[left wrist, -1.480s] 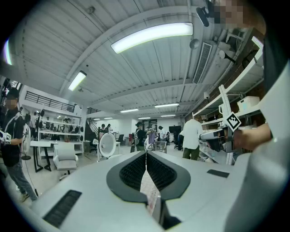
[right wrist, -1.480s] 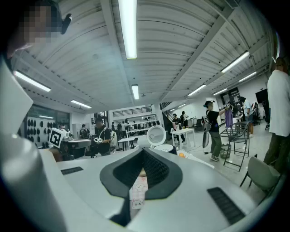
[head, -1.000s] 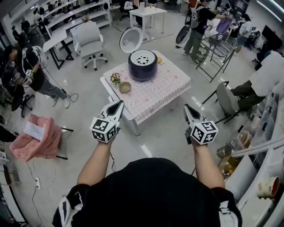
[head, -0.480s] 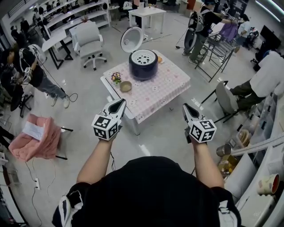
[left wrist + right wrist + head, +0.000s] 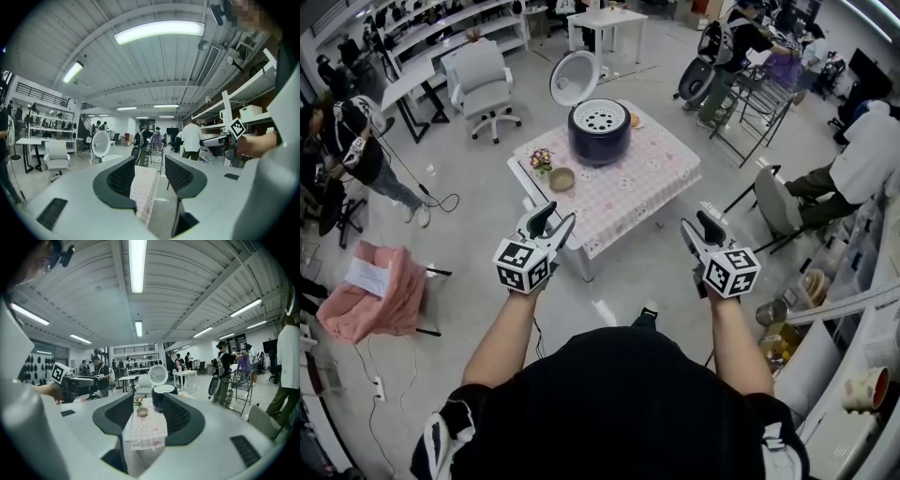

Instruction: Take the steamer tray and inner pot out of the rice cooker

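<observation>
Nothing is out yet: the steamer tray [image 5: 599,116] sits atop the open rice cooker [image 5: 599,142] on the counter [image 5: 652,183], well ahead, with the inner pot presumably hidden beneath. Both the left gripper [image 5: 553,217] and the right gripper [image 5: 697,225] have just been opening, fingers spread wide, nothing between them.

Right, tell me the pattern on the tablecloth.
The tablecloth is a pale pink-and-white check with small printed figures scattered over it. It shows best in the head view.
</observation>
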Available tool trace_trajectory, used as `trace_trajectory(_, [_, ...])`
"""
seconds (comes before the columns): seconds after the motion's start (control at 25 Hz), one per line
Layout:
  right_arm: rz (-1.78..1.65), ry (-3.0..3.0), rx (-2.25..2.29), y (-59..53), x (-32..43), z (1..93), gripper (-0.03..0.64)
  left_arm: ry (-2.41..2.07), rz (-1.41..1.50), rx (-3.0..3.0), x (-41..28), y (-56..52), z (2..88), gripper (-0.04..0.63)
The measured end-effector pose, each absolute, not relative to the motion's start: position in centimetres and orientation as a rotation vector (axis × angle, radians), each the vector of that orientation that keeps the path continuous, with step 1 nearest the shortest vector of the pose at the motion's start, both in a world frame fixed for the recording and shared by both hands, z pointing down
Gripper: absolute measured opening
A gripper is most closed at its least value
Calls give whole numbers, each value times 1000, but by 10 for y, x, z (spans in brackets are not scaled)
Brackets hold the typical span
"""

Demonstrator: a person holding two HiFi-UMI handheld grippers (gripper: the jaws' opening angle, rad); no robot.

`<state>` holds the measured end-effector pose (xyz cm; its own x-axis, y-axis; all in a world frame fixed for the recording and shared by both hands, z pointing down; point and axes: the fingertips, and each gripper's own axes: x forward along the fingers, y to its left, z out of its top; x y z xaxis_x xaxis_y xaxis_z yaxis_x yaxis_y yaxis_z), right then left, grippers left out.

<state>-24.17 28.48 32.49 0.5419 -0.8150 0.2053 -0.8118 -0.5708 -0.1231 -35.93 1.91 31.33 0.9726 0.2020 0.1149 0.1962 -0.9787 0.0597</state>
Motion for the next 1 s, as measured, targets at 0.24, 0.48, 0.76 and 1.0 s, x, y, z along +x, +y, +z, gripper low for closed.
trace_trajectory(0.24, [-403,1466,-2726,281,-218,338,209,291,224,3072,-339,18,324,216])
trace_trajectory(0.48, [-428,1483,-2713,279,-179,348,210,275,267,3073,-300,21,333,218])
trace_trajectory(0.76, [-457,1506,-2690,287,-116,364,210,240,295,3067,-244,32,346,219])
trace_trajectory(1.0, [-497,1546,-2653,281,-62,377,210,197,327,3056,-192,33,355,219])
